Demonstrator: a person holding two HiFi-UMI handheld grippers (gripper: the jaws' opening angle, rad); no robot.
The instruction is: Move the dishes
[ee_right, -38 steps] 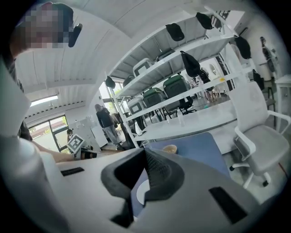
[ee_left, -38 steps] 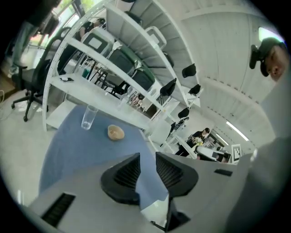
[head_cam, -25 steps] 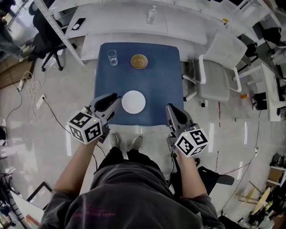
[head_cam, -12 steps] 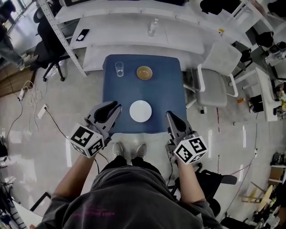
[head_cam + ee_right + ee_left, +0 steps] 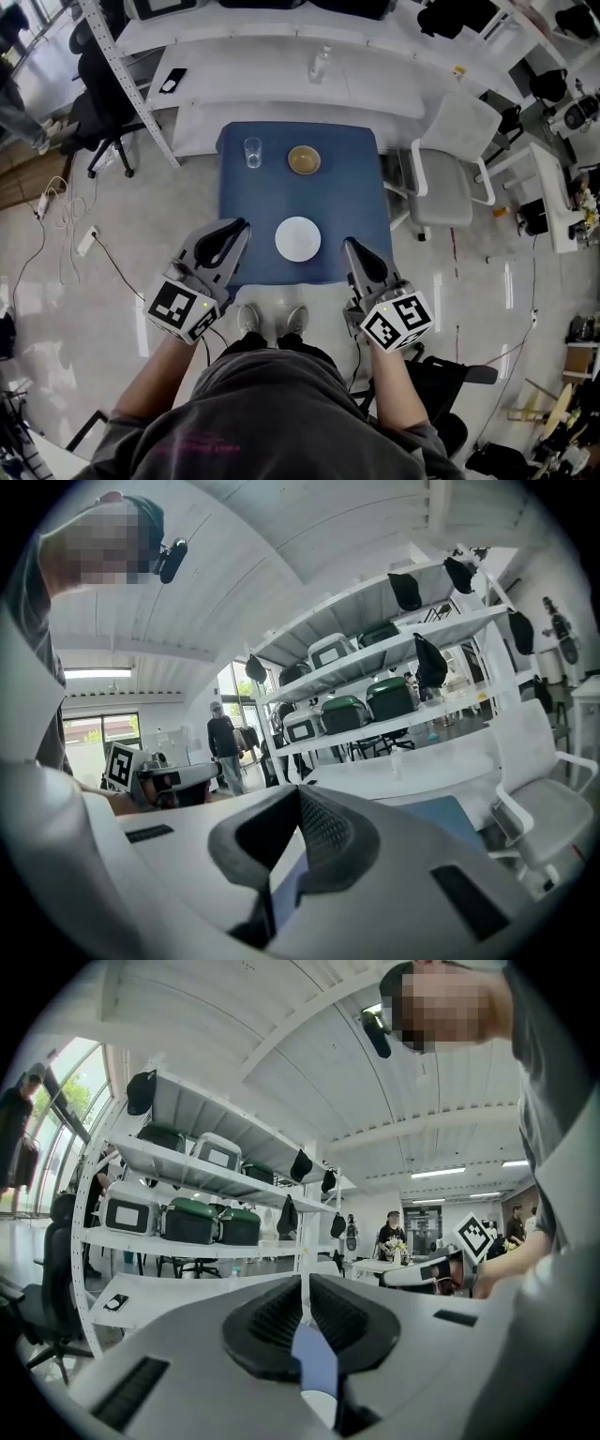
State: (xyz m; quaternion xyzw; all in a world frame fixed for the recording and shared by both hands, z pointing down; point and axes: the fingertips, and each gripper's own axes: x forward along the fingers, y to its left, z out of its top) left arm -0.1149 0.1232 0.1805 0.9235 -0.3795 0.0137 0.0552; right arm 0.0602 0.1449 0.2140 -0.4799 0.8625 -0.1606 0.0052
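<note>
On the blue table (image 5: 347,197) a white plate (image 5: 298,238) lies near the front edge. A tan bowl (image 5: 304,159) and a clear glass (image 5: 252,151) stand at the far side. My left gripper (image 5: 242,226) hovers at the table's front left corner, left of the plate and not touching it. Its jaws have just been closing and now stand shut with nothing between them (image 5: 305,1279). My right gripper (image 5: 348,245) hovers at the front right, also clear of the plate. It is shut and empty (image 5: 298,788).
A white chair (image 5: 450,178) stands right of the table. Behind it run white benches with a bottle (image 5: 322,64) and a phone (image 5: 172,84). An office chair (image 5: 98,94) and a shelf rack are at the left. The person's feet (image 5: 272,321) are at the front edge.
Both grippers have lifted and drawn a little away from the plate. The left gripper has rolled and its jaws have narrowed. The dishes have not moved on the table.
</note>
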